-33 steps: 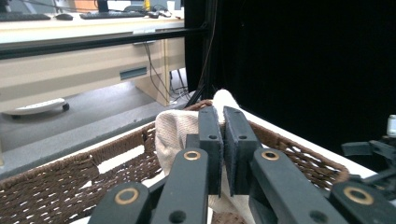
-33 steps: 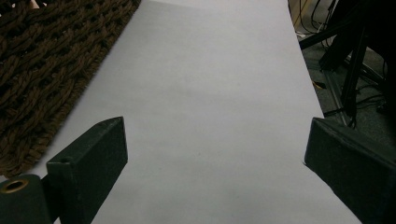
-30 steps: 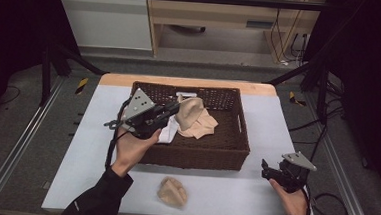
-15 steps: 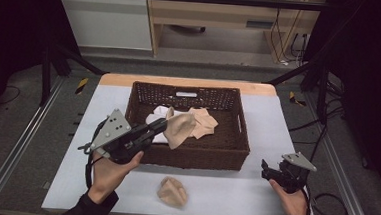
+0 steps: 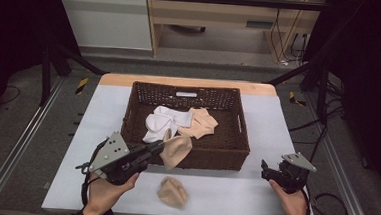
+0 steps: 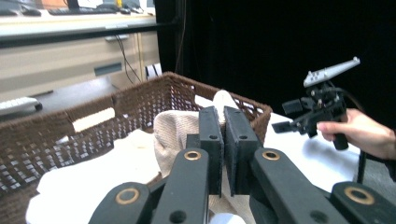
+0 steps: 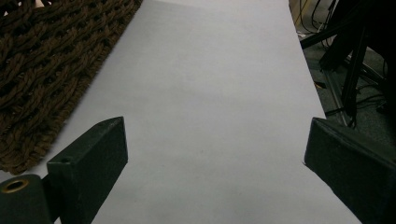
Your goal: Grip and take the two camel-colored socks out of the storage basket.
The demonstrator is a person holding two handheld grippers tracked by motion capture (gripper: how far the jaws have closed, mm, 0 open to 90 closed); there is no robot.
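Lifted clear of basket (image 5: 241, 140), left gripper (image 5: 158, 146) dangles beige sock (image 5: 176, 151) rightward.

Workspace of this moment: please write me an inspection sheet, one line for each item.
Surface: pale table top, wooden edge at the far side.
Job's things: brown wicker basket with a white sock and a beige sock inside; another beige sock hangs over the near rim; a folded beige sock lies on the table before the basket.
Clutter: nothing seen.
Grippers: left gripper shut on the hanging sock; right gripper open, jaws wide over bare table.
Cables: black cable by the left hand; more on the floor at right.
Surroundings: wooden cabinet, black frame, dark curtains.
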